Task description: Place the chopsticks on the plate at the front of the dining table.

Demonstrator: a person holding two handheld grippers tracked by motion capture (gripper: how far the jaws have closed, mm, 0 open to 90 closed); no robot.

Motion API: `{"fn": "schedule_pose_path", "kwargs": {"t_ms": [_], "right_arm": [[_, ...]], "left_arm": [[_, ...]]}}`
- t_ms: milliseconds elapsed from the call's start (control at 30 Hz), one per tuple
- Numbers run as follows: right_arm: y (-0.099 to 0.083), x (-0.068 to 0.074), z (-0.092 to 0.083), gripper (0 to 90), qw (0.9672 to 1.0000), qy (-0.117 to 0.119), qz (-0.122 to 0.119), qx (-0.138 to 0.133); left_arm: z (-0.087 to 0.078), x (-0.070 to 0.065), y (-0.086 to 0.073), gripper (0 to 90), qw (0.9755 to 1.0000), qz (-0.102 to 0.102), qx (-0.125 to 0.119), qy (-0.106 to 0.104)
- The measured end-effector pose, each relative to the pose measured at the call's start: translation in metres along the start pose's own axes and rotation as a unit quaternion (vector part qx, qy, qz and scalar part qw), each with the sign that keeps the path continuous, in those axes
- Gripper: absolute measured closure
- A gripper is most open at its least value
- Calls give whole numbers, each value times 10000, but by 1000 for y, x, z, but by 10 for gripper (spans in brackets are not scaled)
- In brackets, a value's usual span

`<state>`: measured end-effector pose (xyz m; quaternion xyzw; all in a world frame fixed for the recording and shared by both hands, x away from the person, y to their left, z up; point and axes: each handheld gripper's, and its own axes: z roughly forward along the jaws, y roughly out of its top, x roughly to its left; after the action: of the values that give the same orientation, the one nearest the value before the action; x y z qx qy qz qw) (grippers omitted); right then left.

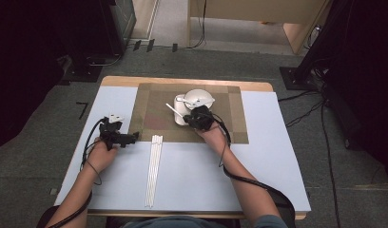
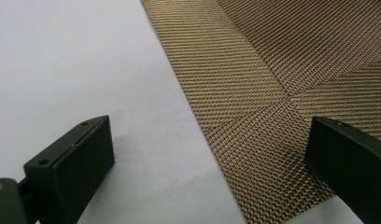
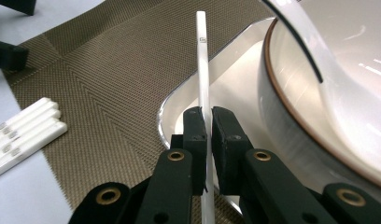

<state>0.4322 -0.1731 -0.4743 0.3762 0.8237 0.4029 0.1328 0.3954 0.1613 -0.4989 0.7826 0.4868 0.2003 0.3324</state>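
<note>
Chopstick (image 3: 203, 79), white and slim, sits clamped between the 2 jaws of the right tongs (image 3: 207, 122), which are closed on it; its lower end runs down behind the jaw linkage and off the bottom edge of the right gripper view, so how long it is cannot be told. From the high view the same chopstick (image 1: 173, 109) pokes out up and to the left of the right tongs (image 1: 194, 117), over the woven brown placemat (image 1: 154, 114), just beside the white dishes. Nearest the person, a bundle of spare white chopsticks (image 1: 153, 168) lies lengthwise on the pale counter (image 1: 258, 166); from above the count is hard to make out, while the right gripper view shows 4 ends (image 3: 25, 133), cut off at the left edge. The left tongs (image 1: 130, 137) rest on the counter at the placemat's left border, well apart from the held chopstick; the left gripper view shows them (image 2: 212, 158) standing wide apart with nothing between, 1 jaw over the counter and 1 over the mat. Farther off stand 2 white pieces, a bowl (image 1: 199, 98) and a squarish dish (image 3: 235, 79) beneath it, both partly hidden by the right hand (image 1: 213, 135).
</note>
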Motion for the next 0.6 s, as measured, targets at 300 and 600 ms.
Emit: {"fn": "schedule_pose_path", "kwargs": {"t_ms": [300, 600], "right_arm": [[1, -8, 2, 855, 9999, -61, 128, -21], [1, -6, 5, 853, 9998, -172, 27, -33]], "left_arm": [[0, 0, 0, 11, 10000, 2, 0, 2], [0, 0, 0, 11, 10000, 3, -3, 4]]}}
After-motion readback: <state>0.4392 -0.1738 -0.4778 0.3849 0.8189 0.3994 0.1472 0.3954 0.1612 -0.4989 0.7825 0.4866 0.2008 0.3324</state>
